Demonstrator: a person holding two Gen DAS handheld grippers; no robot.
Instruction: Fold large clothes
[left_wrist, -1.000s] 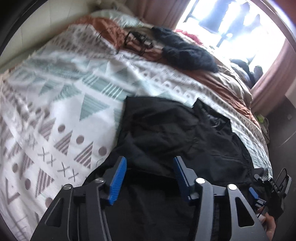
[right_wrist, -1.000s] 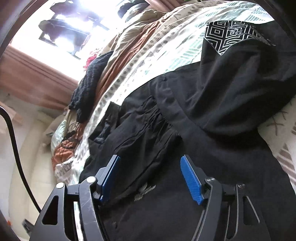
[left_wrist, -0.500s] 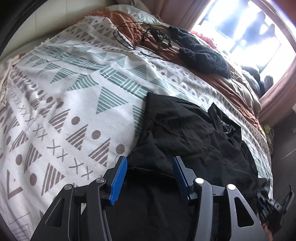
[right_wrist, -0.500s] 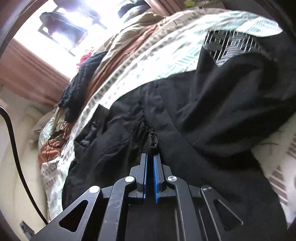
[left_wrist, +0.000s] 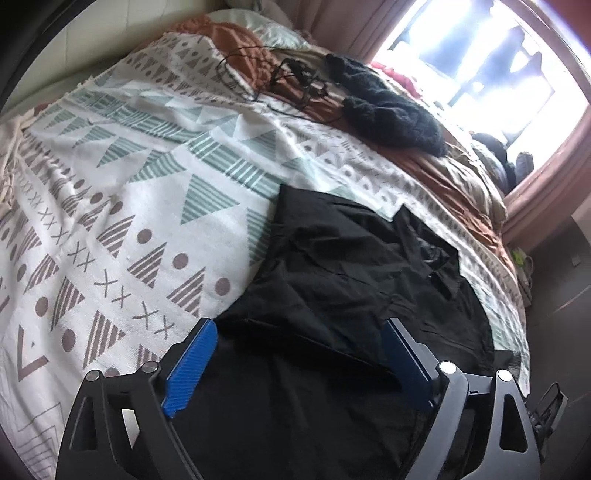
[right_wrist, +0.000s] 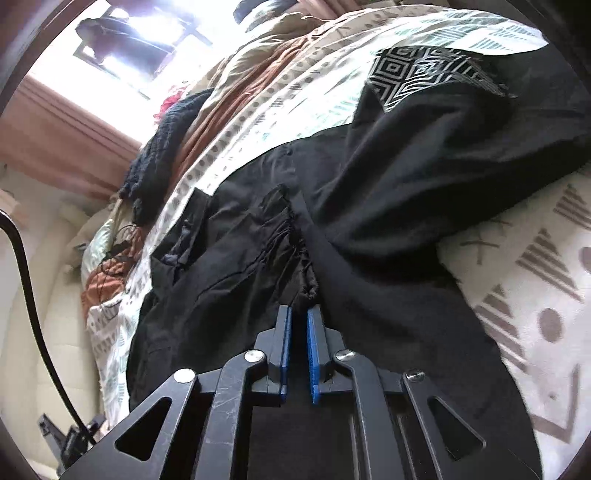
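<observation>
A large black garment (left_wrist: 343, 280) lies crumpled on a bed with a white patterned blanket (left_wrist: 122, 206). My left gripper (left_wrist: 299, 328) is open, its blue pads wide apart just above the garment's near edge. In the right wrist view the same black garment (right_wrist: 369, 236) spreads across the bed, with a gathered elastic part (right_wrist: 288, 240) just ahead of my right gripper (right_wrist: 299, 314). My right gripper is shut on a fold of the black fabric, its blue pads nearly together.
A dark knitted item (left_wrist: 388, 107) and tangled black cables (left_wrist: 291, 77) lie on a rust-brown cover (left_wrist: 443, 170) at the bed's far side. A black-and-white diamond-patterned cloth (right_wrist: 417, 74) lies beyond the garment. A bright window (left_wrist: 480, 48) with curtains stands behind.
My right gripper closed on the garment's fabric near the gathered part and stays shut. My left gripper opened wider and shifted slightly along the garment's near edge.
</observation>
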